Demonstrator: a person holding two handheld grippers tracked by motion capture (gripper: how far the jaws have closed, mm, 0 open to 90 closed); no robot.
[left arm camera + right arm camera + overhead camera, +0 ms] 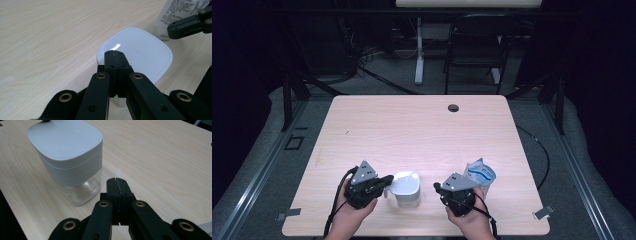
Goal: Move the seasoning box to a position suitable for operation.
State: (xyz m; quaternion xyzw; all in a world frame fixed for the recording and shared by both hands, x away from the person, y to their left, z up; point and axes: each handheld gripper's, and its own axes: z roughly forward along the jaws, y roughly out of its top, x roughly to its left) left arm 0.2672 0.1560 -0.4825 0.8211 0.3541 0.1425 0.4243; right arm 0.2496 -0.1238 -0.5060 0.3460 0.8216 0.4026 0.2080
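Clear glass base under the white-lidded jar (67, 162), right claw (117, 180) view.

Jar (406, 188) on table (412, 125) near front edge, between both grippers; pouch (480, 175) right of jar

A person's hands are holding the left gripper (384, 183) and the right gripper (438, 189) on either side of a white-lidded container (406, 188). A blue-and-white pouch (480, 175) is standing just behind the right one.

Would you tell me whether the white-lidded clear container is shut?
Shut: the white-lidded clear container has its white lid seated squarely on the clear base.
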